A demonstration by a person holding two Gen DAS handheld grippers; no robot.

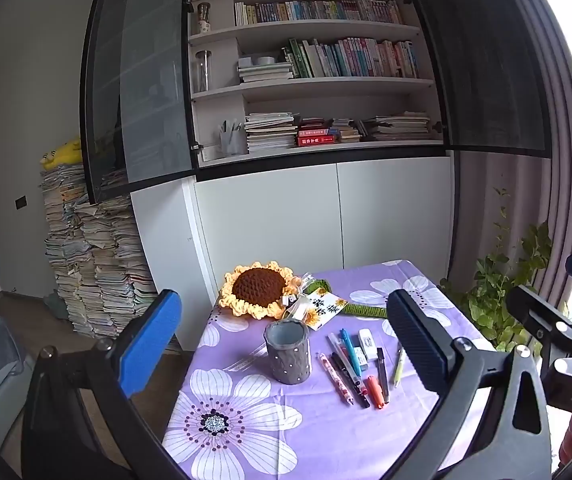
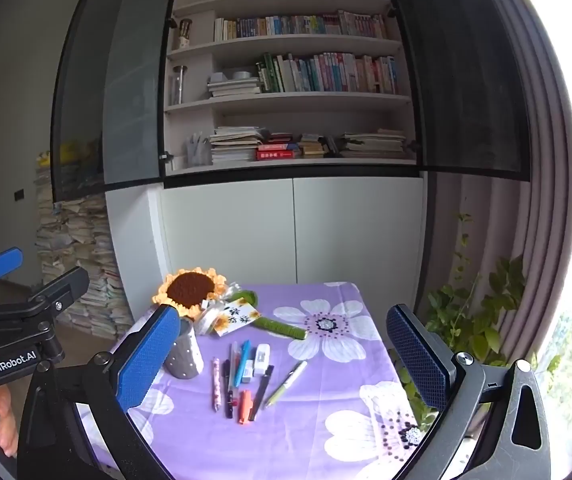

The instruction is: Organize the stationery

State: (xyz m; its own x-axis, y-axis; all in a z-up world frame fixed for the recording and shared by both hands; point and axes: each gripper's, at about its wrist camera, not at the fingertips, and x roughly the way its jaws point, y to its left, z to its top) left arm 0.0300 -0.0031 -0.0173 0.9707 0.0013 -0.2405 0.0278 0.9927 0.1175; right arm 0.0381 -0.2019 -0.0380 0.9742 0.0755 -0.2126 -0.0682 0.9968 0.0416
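From the left wrist, the left tongs (image 1: pixel 286 344) stand wide with nothing between their fingers, held above the near edge of the tabletop (image 1: pixel 366 432). The gray pen cup (image 1: pixel 287 351) stands upright on the purple flowered cloth, and as far as its mouth shows, nothing is in it yet. Just to the right of the cup the pens (image 1: pixel 356 368) lie loose in a rough fan, with a white eraser (image 1: pixel 367 343) at their far end and a yellow-green pen (image 1: pixel 399 366) farthest from the cup. Behind the cup sits a crocheted sunflower (image 1: pixel 258 289).

From the right wrist, the right tongs (image 2: pixel 282 354) are likewise wide and hold nothing. The cup (image 2: pixel 184 354) is partly hidden behind the left blue finger; the pens (image 2: pixel 242 376) lie to its right, apart from it, and the yellow-green pen (image 2: pixel 286 383) lies slanted beyond them. The left tongs (image 2: pixel 34 270) show at the left edge.

By my reading the sorting has not begun: every pen and the eraser are still to be gathered, likely into the cup.
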